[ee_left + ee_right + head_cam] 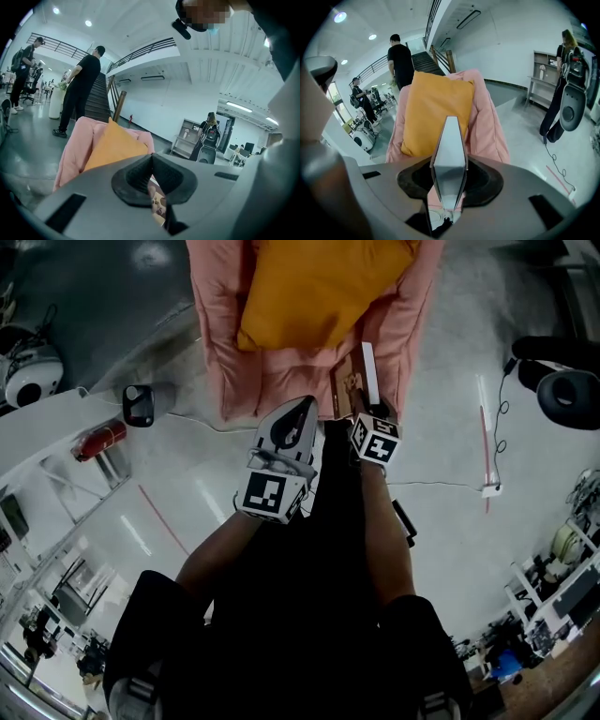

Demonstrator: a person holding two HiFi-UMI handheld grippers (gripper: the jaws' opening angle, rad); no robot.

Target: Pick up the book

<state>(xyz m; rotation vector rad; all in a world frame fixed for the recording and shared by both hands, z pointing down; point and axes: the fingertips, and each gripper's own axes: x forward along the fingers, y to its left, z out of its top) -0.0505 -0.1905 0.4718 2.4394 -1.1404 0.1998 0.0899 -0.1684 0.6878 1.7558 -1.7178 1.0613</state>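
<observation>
the right gripper (367, 418) clamps the book (449, 150) by its edge — held over the pink armchair (225, 324). the left gripper (152, 164) hangs beside it, jaws pressed together.

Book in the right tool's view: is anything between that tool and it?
Nothing visible stands in the way. The right tool is clamped on the book, whose pale edge stands upright between the jaws. The pink seat and its orange cushion lie beyond the book, not between it and the tool.
</observation>
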